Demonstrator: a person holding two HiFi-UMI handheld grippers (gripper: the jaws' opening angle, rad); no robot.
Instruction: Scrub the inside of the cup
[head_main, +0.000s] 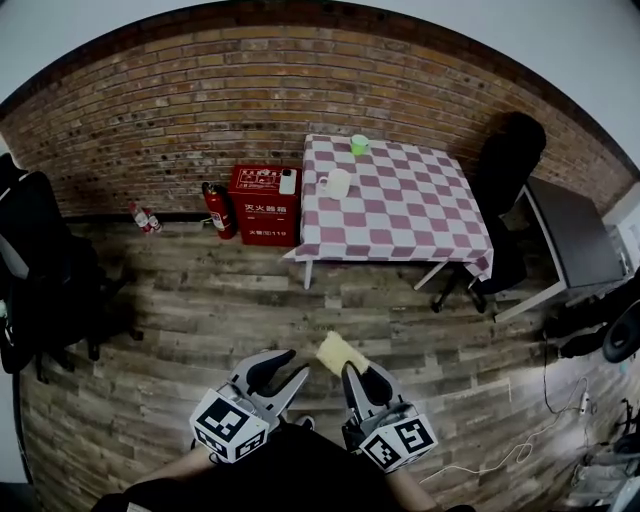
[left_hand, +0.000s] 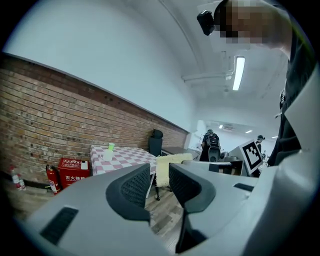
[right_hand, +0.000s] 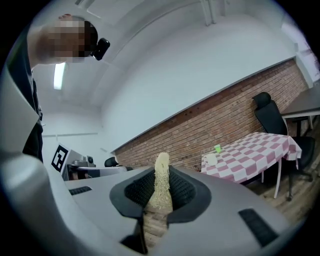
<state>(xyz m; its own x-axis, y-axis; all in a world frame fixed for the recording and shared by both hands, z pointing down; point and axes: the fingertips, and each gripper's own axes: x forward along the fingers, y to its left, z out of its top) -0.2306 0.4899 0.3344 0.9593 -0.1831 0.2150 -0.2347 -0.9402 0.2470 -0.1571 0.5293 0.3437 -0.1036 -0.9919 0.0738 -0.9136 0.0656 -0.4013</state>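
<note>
A white cup (head_main: 337, 183) stands on the pink-and-white checked table (head_main: 400, 215) across the room, with a small green cup (head_main: 360, 145) behind it. Both grippers are held low over the wooden floor, far from the table. My right gripper (head_main: 360, 368) is shut on a pale yellow loofah sponge (head_main: 340, 352), which sticks up between its pads (right_hand: 162, 170). My left gripper (head_main: 297, 364) is open, with nothing between its jaws (left_hand: 160, 172). In the right gripper view the white cup (right_hand: 212, 159) and green cup (right_hand: 217, 148) look small and distant.
A red fire-equipment box (head_main: 264, 205) and a fire extinguisher (head_main: 218, 210) sit by the brick wall, left of the table. A black office chair (head_main: 510, 160) and a grey desk (head_main: 570, 235) stand to the right. Another black chair (head_main: 40, 260) is at the left. Cables (head_main: 520, 450) lie on the floor at the right.
</note>
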